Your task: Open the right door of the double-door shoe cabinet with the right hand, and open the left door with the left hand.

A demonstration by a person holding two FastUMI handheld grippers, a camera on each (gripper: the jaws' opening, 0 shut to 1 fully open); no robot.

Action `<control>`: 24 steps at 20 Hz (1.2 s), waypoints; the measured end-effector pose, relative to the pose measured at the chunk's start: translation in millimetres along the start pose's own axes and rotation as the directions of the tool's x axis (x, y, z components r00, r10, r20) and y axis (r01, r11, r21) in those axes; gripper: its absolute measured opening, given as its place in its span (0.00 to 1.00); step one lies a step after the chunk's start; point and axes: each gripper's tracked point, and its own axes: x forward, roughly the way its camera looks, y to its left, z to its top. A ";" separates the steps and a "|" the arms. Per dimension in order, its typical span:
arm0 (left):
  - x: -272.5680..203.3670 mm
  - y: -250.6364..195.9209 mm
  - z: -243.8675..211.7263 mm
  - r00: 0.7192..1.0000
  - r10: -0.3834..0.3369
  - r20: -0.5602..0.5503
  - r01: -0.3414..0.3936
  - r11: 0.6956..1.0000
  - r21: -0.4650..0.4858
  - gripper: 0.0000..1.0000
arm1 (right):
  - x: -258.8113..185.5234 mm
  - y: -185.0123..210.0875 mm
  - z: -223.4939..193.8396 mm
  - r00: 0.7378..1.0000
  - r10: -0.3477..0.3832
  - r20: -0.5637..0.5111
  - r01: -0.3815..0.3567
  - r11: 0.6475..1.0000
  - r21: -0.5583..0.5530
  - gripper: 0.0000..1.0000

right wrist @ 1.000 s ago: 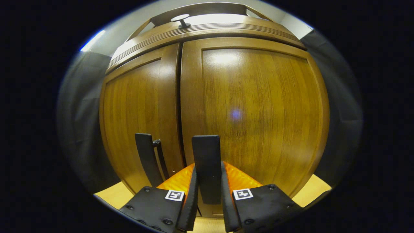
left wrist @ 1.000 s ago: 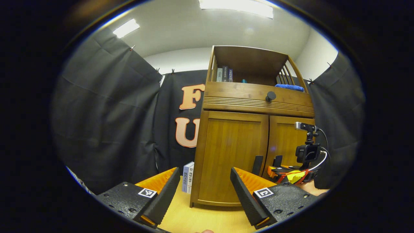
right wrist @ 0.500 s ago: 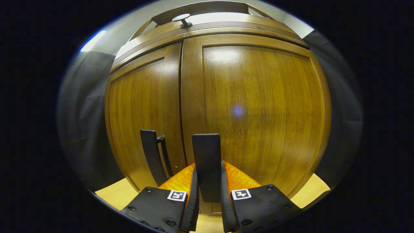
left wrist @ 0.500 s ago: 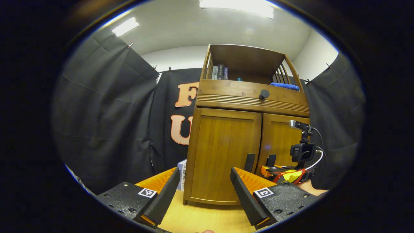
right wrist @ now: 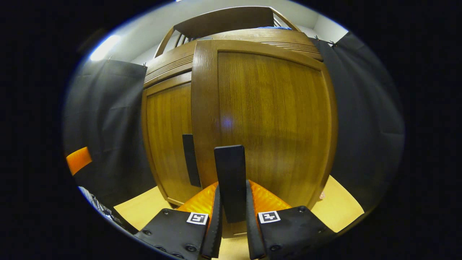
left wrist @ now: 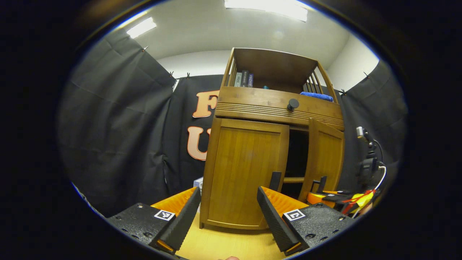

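The wooden shoe cabinet (left wrist: pixel 274 108) stands ahead of my left gripper (left wrist: pixel 228 194), which is open, empty and well short of it. The left door (left wrist: pixel 245 173) is closed, its dark upright handle (left wrist: pixel 275 180) at its inner edge. The right door (left wrist: pixel 325 159) stands partly open with a dark gap (left wrist: pixel 297 151) beside it. In the right gripper view the right door (right wrist: pixel 267 119) is close up, and my right gripper (right wrist: pixel 231 189) is shut on its dark handle (right wrist: pixel 230 169). Left of it are the left door (right wrist: pixel 168 137) and its handle (right wrist: pixel 190 164).
A drawer with a round knob (left wrist: pixel 292 104) sits above the doors. The open top shelf holds books (left wrist: pixel 243 79) and a blue cloth (left wrist: pixel 317 95). A box (left wrist: pixel 197 182) stands at the cabinet's left side. Black cloth walls surround the light wooden floor (left wrist: pixel 223 245).
The right door has swung from closed to partly open, held by its handle in my right gripper, which drew back. The left gripper stays open and has hardly moved.
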 end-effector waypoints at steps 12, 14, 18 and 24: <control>25.4 -32.9 -17.3 0.996 -0.092 -0.007 0.091 0.995 -0.038 0.92 | -97.3 -64.4 -18.1 0.998 -0.047 -0.036 0.047 0.999 0.011 0.41; 26.8 -34.5 -22.1 0.995 -0.096 -0.015 0.096 0.995 -0.030 0.91 | -105.7 -74.0 -28.1 0.996 -0.065 -0.068 0.067 0.997 0.032 0.36; 32.9 -46.1 -26.1 0.992 -0.126 -0.009 0.125 0.990 -0.064 0.92 | -121.5 -91.8 -28.1 0.993 -0.105 -0.055 0.106 0.994 0.021 0.36; 36.8 -53.9 -32.1 0.990 -0.140 -0.014 0.139 0.989 -0.058 0.91 | -140.3 -123.1 -26.5 0.982 -0.181 -0.047 0.180 0.983 -0.035 0.41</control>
